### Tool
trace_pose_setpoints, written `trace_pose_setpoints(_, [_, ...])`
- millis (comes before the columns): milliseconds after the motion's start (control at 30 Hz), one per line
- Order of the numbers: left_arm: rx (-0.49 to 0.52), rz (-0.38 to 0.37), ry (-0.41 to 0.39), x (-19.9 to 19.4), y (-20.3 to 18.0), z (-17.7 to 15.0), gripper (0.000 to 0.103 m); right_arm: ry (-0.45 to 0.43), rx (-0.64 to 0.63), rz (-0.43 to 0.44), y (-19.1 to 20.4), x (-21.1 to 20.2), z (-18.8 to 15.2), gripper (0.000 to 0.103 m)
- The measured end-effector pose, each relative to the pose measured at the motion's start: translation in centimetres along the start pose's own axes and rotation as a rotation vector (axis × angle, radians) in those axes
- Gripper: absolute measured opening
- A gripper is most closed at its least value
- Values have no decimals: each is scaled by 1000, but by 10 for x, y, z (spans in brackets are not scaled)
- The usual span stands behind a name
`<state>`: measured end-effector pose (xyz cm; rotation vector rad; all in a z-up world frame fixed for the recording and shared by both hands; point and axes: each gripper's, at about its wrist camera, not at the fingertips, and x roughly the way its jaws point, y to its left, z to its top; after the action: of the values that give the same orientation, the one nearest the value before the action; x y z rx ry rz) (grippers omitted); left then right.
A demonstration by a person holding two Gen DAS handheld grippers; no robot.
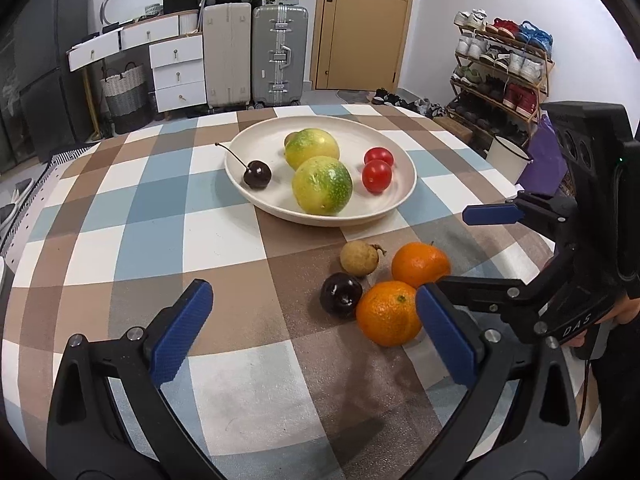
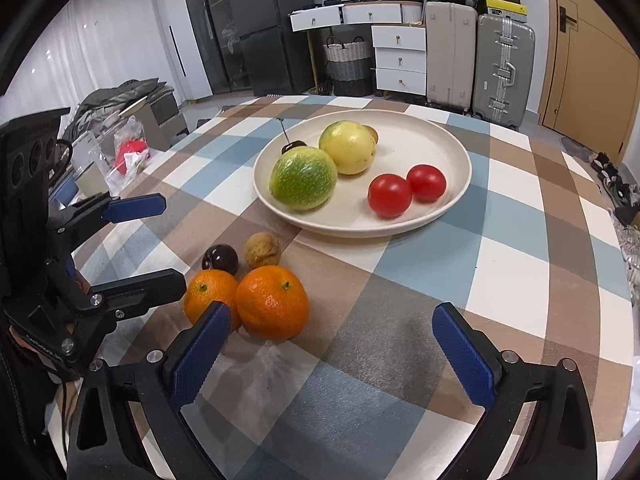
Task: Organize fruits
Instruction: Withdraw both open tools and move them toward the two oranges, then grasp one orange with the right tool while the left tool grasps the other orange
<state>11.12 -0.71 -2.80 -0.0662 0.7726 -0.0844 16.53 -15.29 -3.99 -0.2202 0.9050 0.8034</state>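
A: While both grippers hang over the near edge of the table [image 1: 120, 216], what is their state?

B: Left gripper [image 1: 316, 340]: jaws wide apart, holding nothing. Right gripper [image 2: 332, 352]: jaws wide apart, holding nothing. Each is tilted down toward the loose fruit, which reads as a pre-grasp stance.

A: Where is the fruit?

B: Sorted group, on the plate [image 1: 256, 148] toward the far edge: two green-yellow fruits [image 1: 322, 186], touching; two tomatoes [image 1: 377, 175], touching; one stemmed cherry [image 1: 257, 175] near the plate's left rim. Unsorted group, on the cloth just short of the plate's near rim: two oranges [image 1: 387, 313], a dark cherry [image 1: 341, 295] and a longan [image 1: 359, 258], packed tightly; which of them actually touch cannot be told.

A: Why are the grippers placed like that?

B: Judgement: the cluster lies between the two tools. The left gripper's right finger [image 1: 446, 340] stands just beside the near orange; the right gripper's left finger [image 2: 200, 354] overlaps the same orange in view.

A: Clearance?

B: Open cloth left and right of the cluster. The near part of the plate is bare, so a drop spot exists. Risk: tight packing; closing on one orange may nudge its neighbours, and round fruit rolls.
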Motion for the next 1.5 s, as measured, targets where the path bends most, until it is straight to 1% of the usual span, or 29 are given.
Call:
trace_pose_setpoints(133, [1, 2, 20, 6, -1, -2, 101, 17, -37, -28, 5, 5, -3, 103])
trace_pose_setpoints(433, [-13, -2, 16, 5, 3, -1, 101, 18, -66, -44, 11, 9, -5, 100])
trace_pose_setpoints(833, [-11, 1, 23, 7, 3, -2, 101, -9, -75, 28, 16, 6, -2, 68])
trace_pose_setpoints(933, [-18, 4, 27, 8, 4, -2, 101, -14, -77, 55, 18, 6, -2, 55])
trace_pose_setpoints(1000, [-20, 4, 29, 9, 5, -2, 101, -24, -86, 67, 21, 4, -2, 47])
trace_pose_setpoints(1033, [-19, 4, 27, 9, 5, -1, 101, -28, -90, 68, 23, 4, -2, 45])
trace_pose_setpoints(1100, [-17, 7, 25, 10, 5, -2, 101, -35, -104, 72, 26, 3, -2, 37])
trace_pose_setpoints(1333, [-10, -7, 27, 9, 3, -2, 101, -41, -83, 84, 20, -1, -2, 36])
trace_pose_setpoints(1433, [19, -41, 26, 6, -4, -3, 101, -56, -64, 76, 13, -7, 0, 35])
trace_pose_setpoints(1500, [45, -51, 25, 5, -9, -4, 101, -65, -46, 77, 7, -12, 0, 31])
